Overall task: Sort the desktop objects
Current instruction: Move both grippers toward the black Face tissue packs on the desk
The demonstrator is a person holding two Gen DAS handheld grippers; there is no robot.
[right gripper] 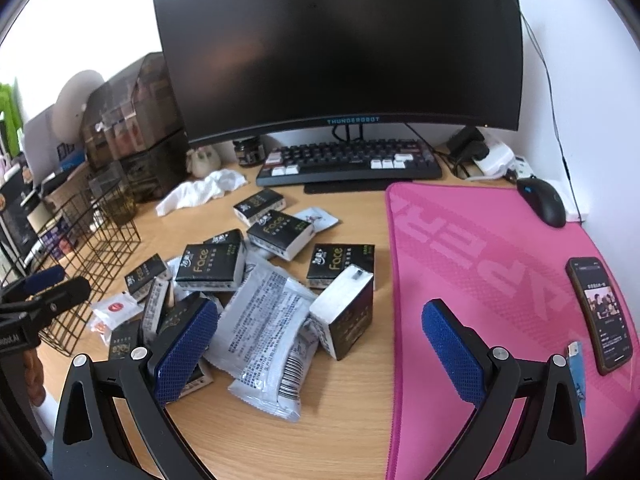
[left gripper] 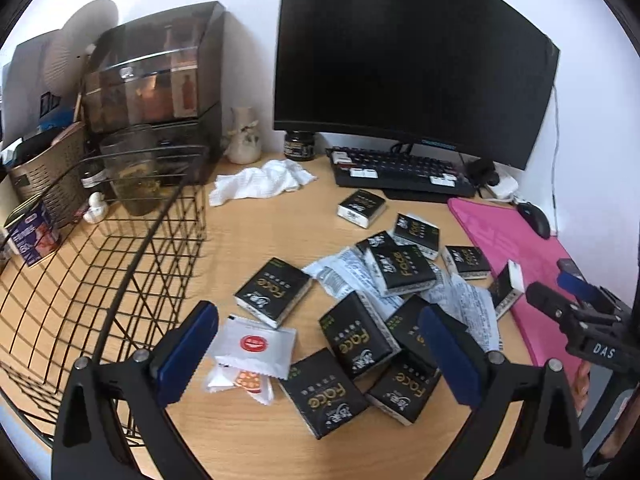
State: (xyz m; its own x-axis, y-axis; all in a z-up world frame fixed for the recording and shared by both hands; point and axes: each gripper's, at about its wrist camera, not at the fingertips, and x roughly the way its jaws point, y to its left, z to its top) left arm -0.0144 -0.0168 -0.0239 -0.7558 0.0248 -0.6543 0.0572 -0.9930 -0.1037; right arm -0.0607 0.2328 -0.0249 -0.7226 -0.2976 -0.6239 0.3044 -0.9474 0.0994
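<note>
Several "Face" tissue packs, "THUNDEROBOT" monitor; both tongs wide apart, seemingly empty.

Both wrist views look steeply down, close, sharing the tissue packs.

A light wooden desk stands against a plain white wall (evenly, brightly lit).

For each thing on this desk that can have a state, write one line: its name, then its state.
Monitor: screen dark.
Phone: screen lit, lying flat on the pink mat.
Wire basket: empty.
White cloth: crumpled.
Left gripper: open, holding nothing.
Right gripper: open, holding nothing.
</note>
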